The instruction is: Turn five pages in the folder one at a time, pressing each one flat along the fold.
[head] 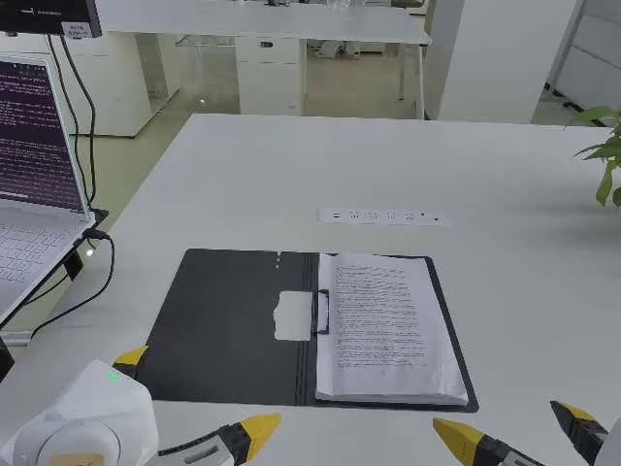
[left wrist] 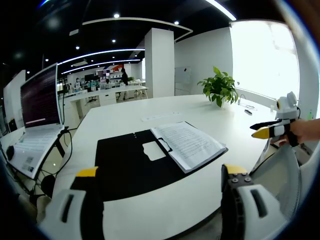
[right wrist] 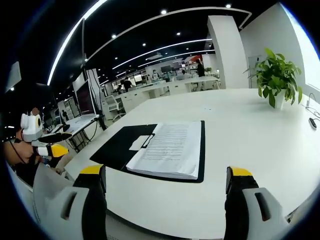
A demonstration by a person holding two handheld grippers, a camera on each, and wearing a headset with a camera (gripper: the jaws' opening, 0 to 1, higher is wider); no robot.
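A black folder lies open on the white table. Its left flap is bare except for a small white card. On its right half rests a thick stack of printed pages, held by a clip at the fold. My left gripper hovers open and empty at the near table edge, just off the folder's left corner. My right gripper is open and empty too, near the folder's right corner. The folder and pages lie ahead of the left gripper. The pages lie ahead of the right gripper.
An open laptop stands at the table's left edge, with a black cable trailing toward the folder. A white socket strip is set into the table beyond the folder. A potted plant is at the far right.
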